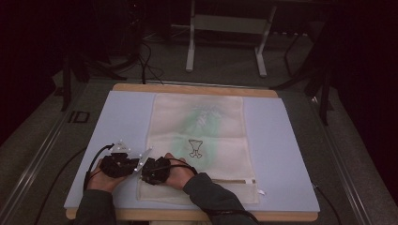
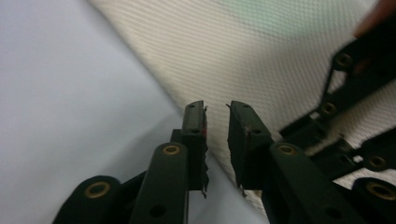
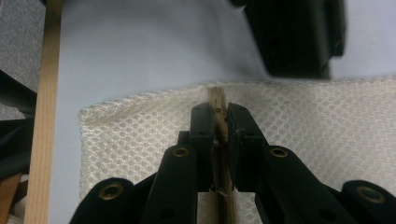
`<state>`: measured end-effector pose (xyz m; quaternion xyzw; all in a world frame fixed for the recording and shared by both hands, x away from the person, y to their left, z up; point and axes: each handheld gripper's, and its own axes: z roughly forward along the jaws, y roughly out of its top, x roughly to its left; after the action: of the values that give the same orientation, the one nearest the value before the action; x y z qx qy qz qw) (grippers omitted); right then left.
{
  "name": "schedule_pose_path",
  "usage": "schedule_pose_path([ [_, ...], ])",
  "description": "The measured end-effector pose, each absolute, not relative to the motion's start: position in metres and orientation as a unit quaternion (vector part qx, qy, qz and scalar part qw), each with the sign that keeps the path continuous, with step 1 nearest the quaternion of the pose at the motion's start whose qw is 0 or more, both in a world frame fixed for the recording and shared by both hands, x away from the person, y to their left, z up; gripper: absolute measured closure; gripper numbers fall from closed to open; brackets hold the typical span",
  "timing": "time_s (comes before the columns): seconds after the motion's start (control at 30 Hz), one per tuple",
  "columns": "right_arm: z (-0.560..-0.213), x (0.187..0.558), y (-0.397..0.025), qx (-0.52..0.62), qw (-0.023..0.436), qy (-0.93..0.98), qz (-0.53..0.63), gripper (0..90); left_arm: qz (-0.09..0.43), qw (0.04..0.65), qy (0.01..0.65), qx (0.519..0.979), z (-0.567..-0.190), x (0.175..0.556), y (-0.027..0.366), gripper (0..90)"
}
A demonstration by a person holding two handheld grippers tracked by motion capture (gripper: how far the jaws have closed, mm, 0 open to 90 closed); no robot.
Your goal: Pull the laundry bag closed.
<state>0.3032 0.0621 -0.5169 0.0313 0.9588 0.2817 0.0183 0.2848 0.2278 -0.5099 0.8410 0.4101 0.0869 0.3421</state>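
A cream mesh bag [image 1: 197,140] with a green print and a small black figure lies flat on the pale blue mat [image 1: 277,140]. Its tan zipper [image 1: 232,181] runs along the near edge. My right gripper [image 1: 146,174] is at the bag's near left corner, shut on the zipper's tan end [image 3: 215,97], with mesh [image 3: 140,135] spread on both sides. My left gripper [image 1: 137,165] is right beside it, open by a narrow gap [image 2: 216,109] over the bag's edge [image 2: 196,74]. In the left gripper view the right gripper [image 2: 355,88] lies on the mesh.
The mat covers a wooden table whose edge [image 3: 44,107] runs close to the bag's corner. A white tag [image 1: 261,191] sticks out at the bag's near right. Beyond the table are a grey floor, cables and a metal stand [image 1: 225,33].
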Motion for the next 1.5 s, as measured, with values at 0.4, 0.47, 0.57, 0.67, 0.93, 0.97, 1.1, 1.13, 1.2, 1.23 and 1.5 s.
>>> schedule_pose_path([
  [0.4, -0.518, 0.303, 0.06, 0.038, 0.015, 0.956, 0.289, 81.9, 0.066, 0.317, 0.407, 0.854, -0.515, 0.283, 0.223, 87.0],
  [0.47, -0.518, 0.304, 0.06, 0.038, 0.014, 0.956, 0.29, 81.9, 0.053, 0.318, 0.409, 0.853, -0.517, 0.284, 0.224, 87.2],
  [0.57, -0.519, 0.304, 0.06, 0.041, 0.013, 0.956, 0.29, 81.8, 0.05, 0.315, 0.409, 0.855, -0.518, 0.284, 0.223, 88.0],
  [0.67, -0.519, 0.305, 0.059, 0.044, 0.009, 0.955, 0.292, 81.8, 0.045, 0.311, 0.408, 0.857, -0.519, 0.285, 0.222, 89.1],
  [0.93, -0.516, 0.307, 0.061, 0.042, 0.0, 0.959, 0.28, 82.0, 0.019, 0.301, 0.409, 0.861, -0.521, 0.288, 0.221, 90.0],
  [0.97, -0.516, 0.307, 0.061, 0.04, 0.0, 0.96, 0.278, 82.0, 0.018, 0.301, 0.412, 0.86, -0.521, 0.288, 0.221, 90.0],
  [1.1, -0.514, 0.306, 0.061, 0.03, 0.003, 0.963, 0.268, 82.2, 0.017, 0.303, 0.415, 0.858, -0.521, 0.289, 0.22, 90.0],
  [1.13, -0.513, 0.306, 0.061, 0.029, 0.005, 0.963, 0.268, 82.2, 0.016, 0.303, 0.413, 0.858, -0.521, 0.289, 0.221, 90.0],
  [1.2, -0.513, 0.306, 0.06, 0.03, 0.004, 0.964, 0.266, 82.2, 0.013, 0.304, 0.411, 0.859, -0.522, 0.289, 0.222, 90.0],
  [1.23, -0.513, 0.306, 0.06, 0.029, 0.004, 0.964, 0.265, 82.3, 0.012, 0.304, 0.411, 0.859, -0.522, 0.29, 0.222, 90.0],
  [1.5, -0.512, 0.307, 0.052, 0.02, 0.002, 0.966, 0.256, 82.2, 0.012, 0.31, 0.407, 0.859, -0.522, 0.29, 0.223, 90.0],
])
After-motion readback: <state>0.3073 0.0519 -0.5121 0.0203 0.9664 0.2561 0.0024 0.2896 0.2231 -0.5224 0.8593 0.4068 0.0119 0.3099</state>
